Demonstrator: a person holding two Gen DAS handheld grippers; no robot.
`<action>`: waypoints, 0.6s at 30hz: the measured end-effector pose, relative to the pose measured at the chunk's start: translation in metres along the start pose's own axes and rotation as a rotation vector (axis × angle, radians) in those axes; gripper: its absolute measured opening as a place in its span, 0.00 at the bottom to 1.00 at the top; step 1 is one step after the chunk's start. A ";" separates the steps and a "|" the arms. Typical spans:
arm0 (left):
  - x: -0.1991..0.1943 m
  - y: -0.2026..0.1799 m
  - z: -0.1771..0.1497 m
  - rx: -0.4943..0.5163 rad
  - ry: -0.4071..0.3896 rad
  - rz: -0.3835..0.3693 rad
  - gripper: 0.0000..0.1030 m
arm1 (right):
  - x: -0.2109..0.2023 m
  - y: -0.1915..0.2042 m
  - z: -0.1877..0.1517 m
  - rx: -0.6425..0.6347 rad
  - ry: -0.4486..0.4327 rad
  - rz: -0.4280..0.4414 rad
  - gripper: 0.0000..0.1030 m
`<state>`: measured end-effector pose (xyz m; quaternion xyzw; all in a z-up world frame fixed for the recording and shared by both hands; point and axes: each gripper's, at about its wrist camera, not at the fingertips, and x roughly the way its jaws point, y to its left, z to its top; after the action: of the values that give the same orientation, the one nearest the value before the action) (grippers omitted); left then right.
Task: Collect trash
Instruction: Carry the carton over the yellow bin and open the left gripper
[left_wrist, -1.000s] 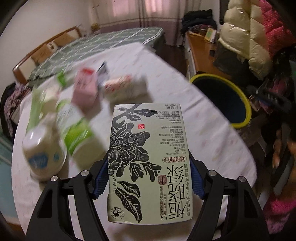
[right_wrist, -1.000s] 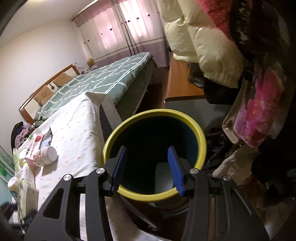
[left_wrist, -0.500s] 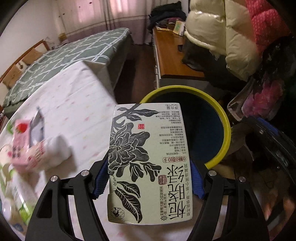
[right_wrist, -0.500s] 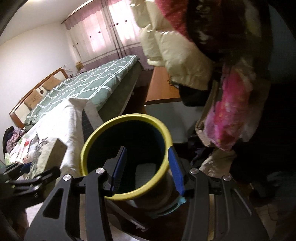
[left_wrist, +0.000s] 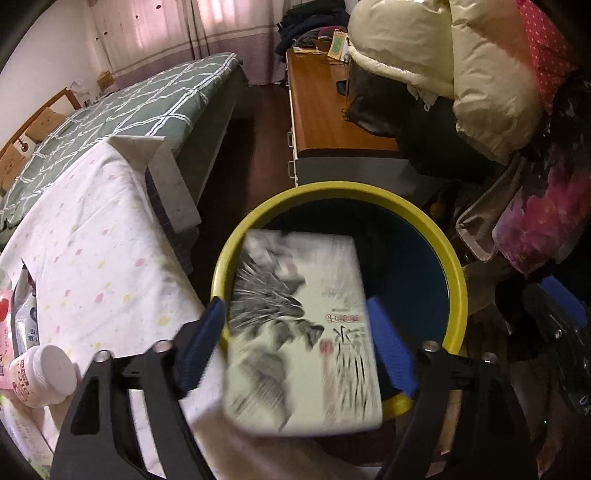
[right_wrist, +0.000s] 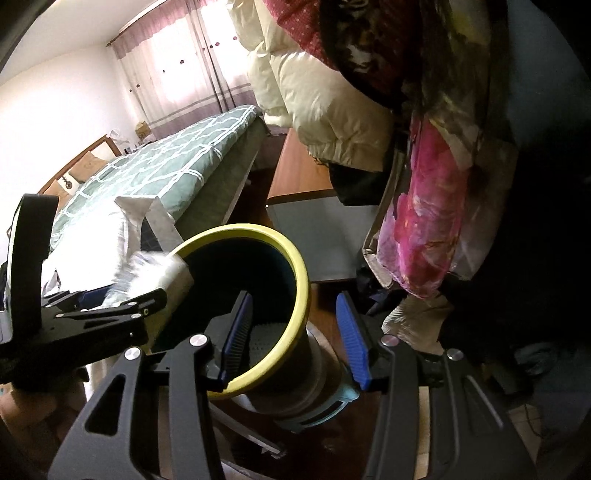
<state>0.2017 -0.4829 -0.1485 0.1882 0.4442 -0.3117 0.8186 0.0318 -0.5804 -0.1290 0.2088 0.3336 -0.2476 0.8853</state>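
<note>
**A:** How far along am I with the trash?

**B:** Partway, I judge. The tea box (left_wrist: 301, 332) is over the yellow-rimmed bin (left_wrist: 452, 273), and something pale already lies at the bin's bottom in the right wrist view, though I cannot tell what it is. On the table (left_wrist: 92, 258) there are at least 3 things left: a white pill bottle (left_wrist: 42, 373), a pink carton (left_wrist: 5, 332) at the frame edge, and a foil pack (left_wrist: 26, 310) beside it.

**A:** What is my left gripper (left_wrist: 295, 347) doing?

**B:** Its jaws are opening. The box sits between the blue pads (left_wrist: 388, 343), but there is a visible gap on both sides, so I have no hold on it. It is smeared with motion blur, which reads to me as the box dropping free.

**A:** And the right gripper (right_wrist: 295, 332)?

**B:** Partly open, gripping nothing. Its fingers straddle the near rim of the bin without pressing on it.

**A:** How does the box look?

**B:** Flat, rectangular, pale green-white card with a black ink flower print and a small red seal. It is tilted, its far end inside the rim's circle, its near corner overhanging the rim on the table side.

**A:** Any risk?

**B:** It might catch the rim and tip back toward the tablecloth rather than slide in.
</note>
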 end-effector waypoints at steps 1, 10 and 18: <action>-0.003 0.002 0.000 -0.008 -0.009 0.002 0.81 | 0.000 0.001 -0.001 -0.001 -0.001 -0.001 0.47; -0.084 0.033 -0.032 -0.088 -0.143 0.036 0.87 | 0.005 0.024 -0.009 -0.036 0.020 0.045 0.49; -0.163 0.088 -0.090 -0.208 -0.256 0.101 0.92 | 0.010 0.078 -0.024 -0.129 0.059 0.125 0.49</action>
<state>0.1395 -0.3094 -0.0559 0.0833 0.3561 -0.2442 0.8981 0.0717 -0.5095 -0.1364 0.1790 0.3612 -0.1635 0.9004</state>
